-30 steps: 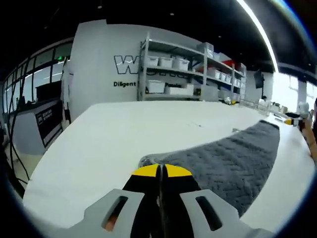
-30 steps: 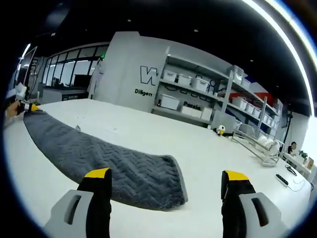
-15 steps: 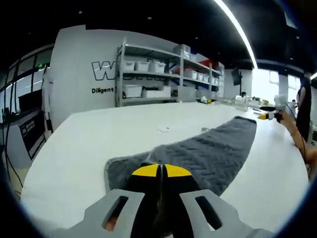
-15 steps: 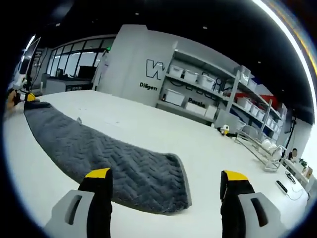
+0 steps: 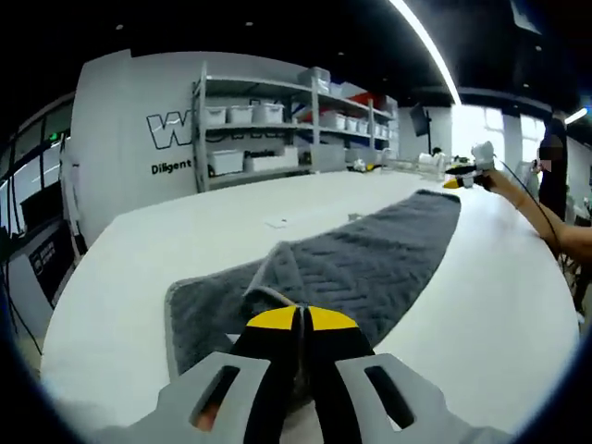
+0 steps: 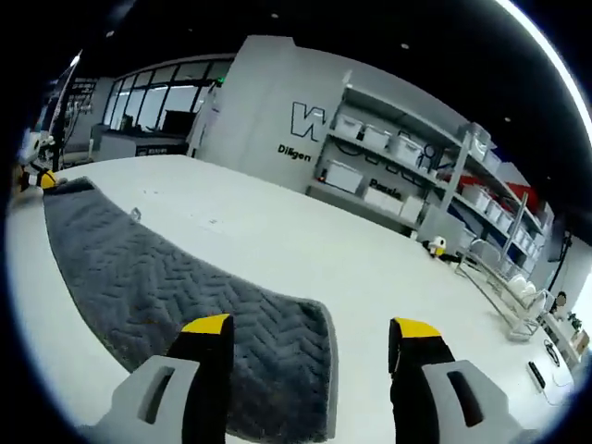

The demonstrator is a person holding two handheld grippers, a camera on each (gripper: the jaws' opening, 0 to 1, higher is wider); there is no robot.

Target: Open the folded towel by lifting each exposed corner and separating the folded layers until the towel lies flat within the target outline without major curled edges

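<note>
Two grippers: left gripper [image 5: 299,319] clamped on towel [image 5: 370,259] corner, right gripper [image 6: 313,331] wide.

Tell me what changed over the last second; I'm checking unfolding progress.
The left tool, shut on the towel, has peeled its end back, exposing a lower layer. The right tool narrowed slightly but stays open over the far end. The table is unchanged.

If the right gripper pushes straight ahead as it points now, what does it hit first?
Probably the grey towel: its near end lies just ahead of the open right gripper, with the white table beyond. Depth is uncertain.
</note>
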